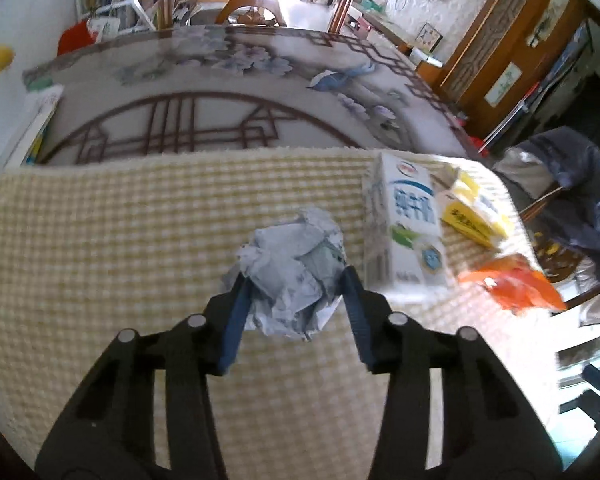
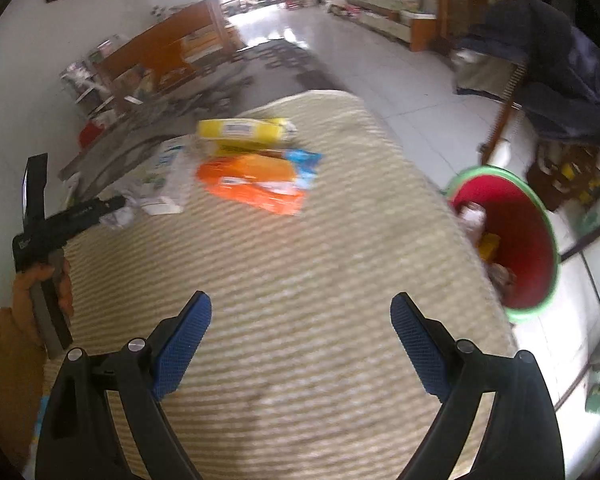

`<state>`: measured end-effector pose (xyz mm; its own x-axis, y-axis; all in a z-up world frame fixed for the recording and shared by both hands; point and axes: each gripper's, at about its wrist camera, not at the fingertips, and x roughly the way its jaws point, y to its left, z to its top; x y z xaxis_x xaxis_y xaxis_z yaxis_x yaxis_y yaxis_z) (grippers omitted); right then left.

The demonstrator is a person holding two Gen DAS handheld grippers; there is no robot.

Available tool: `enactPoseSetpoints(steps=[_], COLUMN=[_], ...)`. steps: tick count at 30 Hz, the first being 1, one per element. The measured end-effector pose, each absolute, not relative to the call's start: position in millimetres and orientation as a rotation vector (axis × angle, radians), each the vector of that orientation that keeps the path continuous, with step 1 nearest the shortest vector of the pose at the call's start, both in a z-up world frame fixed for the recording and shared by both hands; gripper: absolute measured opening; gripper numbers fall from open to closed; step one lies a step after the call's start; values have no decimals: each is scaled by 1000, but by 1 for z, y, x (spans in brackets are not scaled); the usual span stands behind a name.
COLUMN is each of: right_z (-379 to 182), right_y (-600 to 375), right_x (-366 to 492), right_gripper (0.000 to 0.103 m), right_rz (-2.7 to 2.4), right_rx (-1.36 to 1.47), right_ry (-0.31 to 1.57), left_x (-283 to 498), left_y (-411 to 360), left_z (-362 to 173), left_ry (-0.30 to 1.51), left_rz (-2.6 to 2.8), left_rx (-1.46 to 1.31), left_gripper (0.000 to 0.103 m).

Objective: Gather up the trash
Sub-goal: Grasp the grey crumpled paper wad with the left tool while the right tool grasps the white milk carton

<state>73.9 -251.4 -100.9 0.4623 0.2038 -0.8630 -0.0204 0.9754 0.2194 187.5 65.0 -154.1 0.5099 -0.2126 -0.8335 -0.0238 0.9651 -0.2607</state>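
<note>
Paper wad [image 1: 292, 272] sits clamped between left tongs [image 1: 294, 280] above the cloth [image 1: 120, 248].

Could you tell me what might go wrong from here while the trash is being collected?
The left tool pinches the paper ball only near its fingertips, so it may slip out. The milk carton stands close beside it and could be knocked over. The bin sits past the table edge, so a drop could miss.

A checked yellow cloth [image 1: 140, 240] covers the near end of the worktop [image 1: 220, 92], whose bare top shows painted flowers and lattice. A dark jacket [image 2: 560, 72] hangs over a chair beside it. White tiles [image 2: 400, 80] cover the floor.
</note>
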Motion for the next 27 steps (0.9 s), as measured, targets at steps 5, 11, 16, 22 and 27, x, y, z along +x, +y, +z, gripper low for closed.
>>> enactPoseSetpoints(steps=[5, 11, 16, 22, 27], right_z=[-95, -114, -144, -174, -174], right_y=[-190, -114, -81, -76, -79], right_x=[126, 199, 245, 266, 258], right_gripper=[88, 88, 88, 75, 57], right_rz=[264, 329, 248, 221, 286], right_rx=[146, 81, 17, 57, 60], right_ry=[1090, 1136, 1182, 1268, 1284], left_x=[124, 58, 28, 20, 20], left_y=[77, 70, 69, 70, 79], left_z=[-141, -135, -135, -146, -148], left_ry=[1014, 1012, 998, 1029, 1021], left_rz=[-119, -112, -67, -52, -50], left_rx=[-318, -271, -298, -324, -377], left_gripper=[44, 44, 45, 45, 46])
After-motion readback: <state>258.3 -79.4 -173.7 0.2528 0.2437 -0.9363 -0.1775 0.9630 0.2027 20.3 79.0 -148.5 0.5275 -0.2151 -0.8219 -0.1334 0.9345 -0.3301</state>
